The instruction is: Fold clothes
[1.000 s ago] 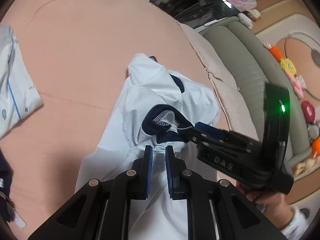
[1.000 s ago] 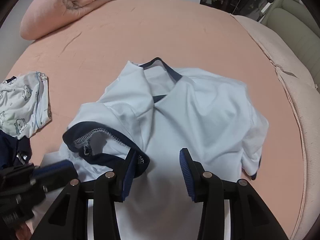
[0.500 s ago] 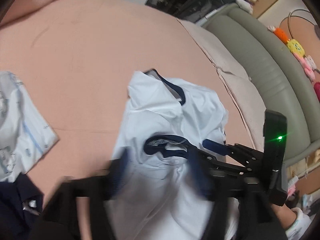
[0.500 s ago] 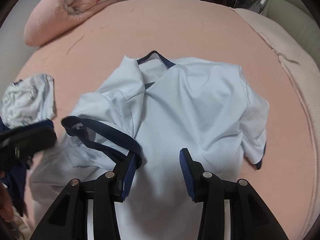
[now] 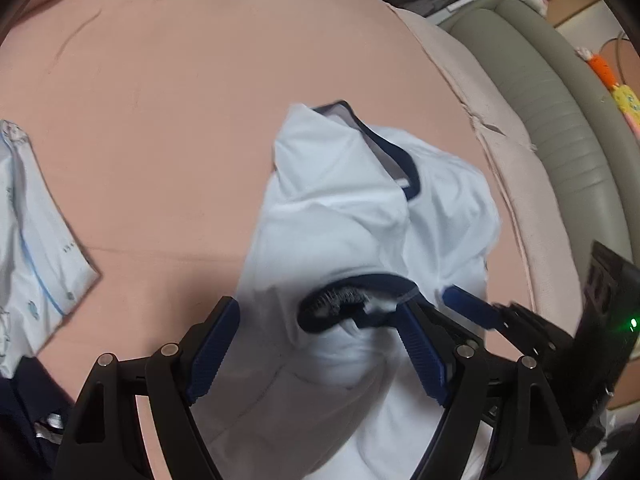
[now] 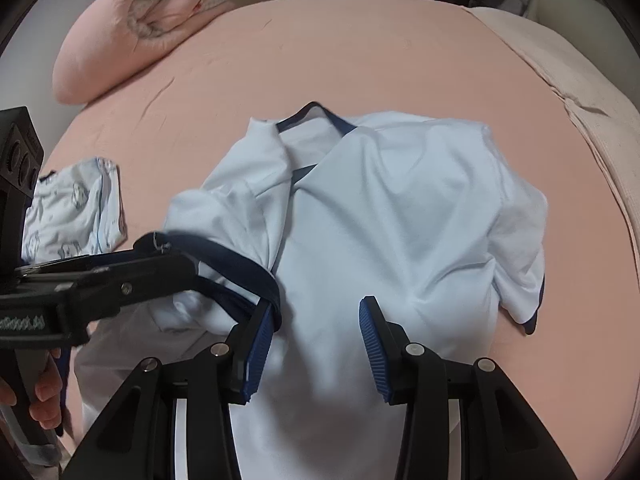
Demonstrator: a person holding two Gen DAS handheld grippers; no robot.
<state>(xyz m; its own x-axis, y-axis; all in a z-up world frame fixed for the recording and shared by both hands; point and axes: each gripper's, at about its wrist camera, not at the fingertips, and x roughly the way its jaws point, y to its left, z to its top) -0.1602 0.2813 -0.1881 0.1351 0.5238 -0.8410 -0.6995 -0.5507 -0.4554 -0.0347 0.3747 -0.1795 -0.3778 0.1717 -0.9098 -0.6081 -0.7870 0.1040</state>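
left gripper [image 5: 320, 344] spread wide, jaws just opened, astride the navy-edged sleeve [image 5: 352, 300] without pressing it. right gripper [image 6: 316, 344] part open, left pad hooked in that sleeve's cuff (grip unclear). white shirt [image 6: 400, 216] flat on pink bed [image 6: 360, 48], collar pointing away, long axis running from grippers outward. printed garment [image 6: 76, 208] lying left; rolled blanket [image 6: 132, 28] beyond.

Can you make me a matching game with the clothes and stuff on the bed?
Things:
1. white shirt
2. rolled blanket
3. patterned garment
4. sleeve cuff

Descriptions:
A. navy blue band
B. pink, at the far corner of the bed
C. spread in the middle of the bed
D. white with small prints, to the left of the shirt

Pairs: 1-C, 2-B, 3-D, 4-A
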